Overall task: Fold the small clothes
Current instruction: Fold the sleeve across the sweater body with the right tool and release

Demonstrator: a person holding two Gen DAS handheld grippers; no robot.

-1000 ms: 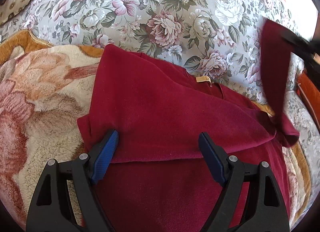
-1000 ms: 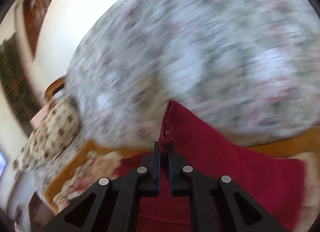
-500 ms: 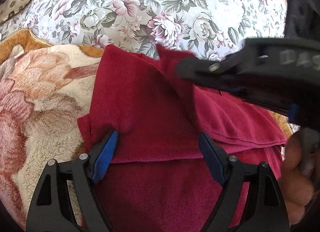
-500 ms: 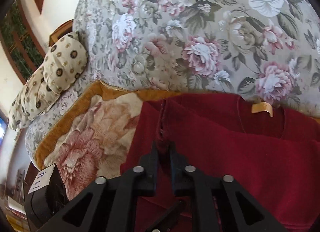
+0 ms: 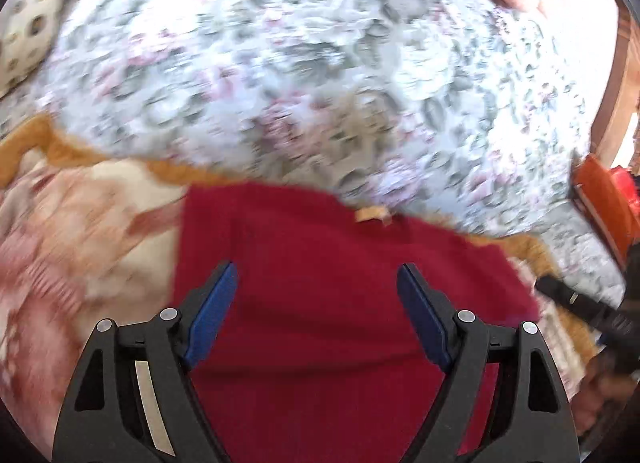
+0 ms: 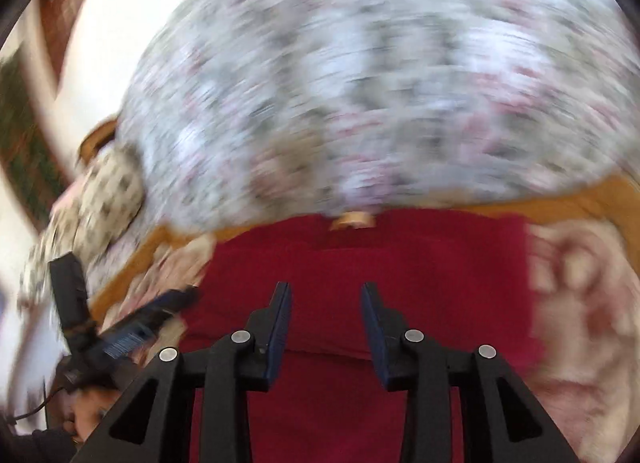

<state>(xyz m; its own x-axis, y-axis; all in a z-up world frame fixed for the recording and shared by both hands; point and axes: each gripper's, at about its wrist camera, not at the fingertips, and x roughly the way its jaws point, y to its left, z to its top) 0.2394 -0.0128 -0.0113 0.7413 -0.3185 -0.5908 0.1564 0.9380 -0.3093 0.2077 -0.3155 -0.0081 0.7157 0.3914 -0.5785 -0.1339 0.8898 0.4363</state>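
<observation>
A dark red garment (image 5: 320, 283) lies flat on a plush blanket, both sleeves folded in, with a tan neck label (image 5: 372, 215) at its far edge. My left gripper (image 5: 316, 295) is open and empty above the garment's near part. The garment shows in the right wrist view (image 6: 400, 263) too, with the label (image 6: 354, 220) at the far edge. My right gripper (image 6: 326, 305) is open and empty above it. Both views are motion blurred. The right gripper shows at the right edge of the left wrist view (image 5: 580, 303), and the left gripper at the lower left of the right wrist view (image 6: 132, 327).
The garment rests on a beige and pink plush blanket (image 5: 80, 243) with an orange border, spread over a floral bedspread (image 5: 300, 63). A spotted cushion (image 5: 24, 39) lies at the far left. An orange-red object (image 5: 604, 203) stands at the right edge.
My right gripper laid the sleeve across the garment, let go and opened, then drew back to the right. Both grippers have pulled back and both views are blurred by motion.
</observation>
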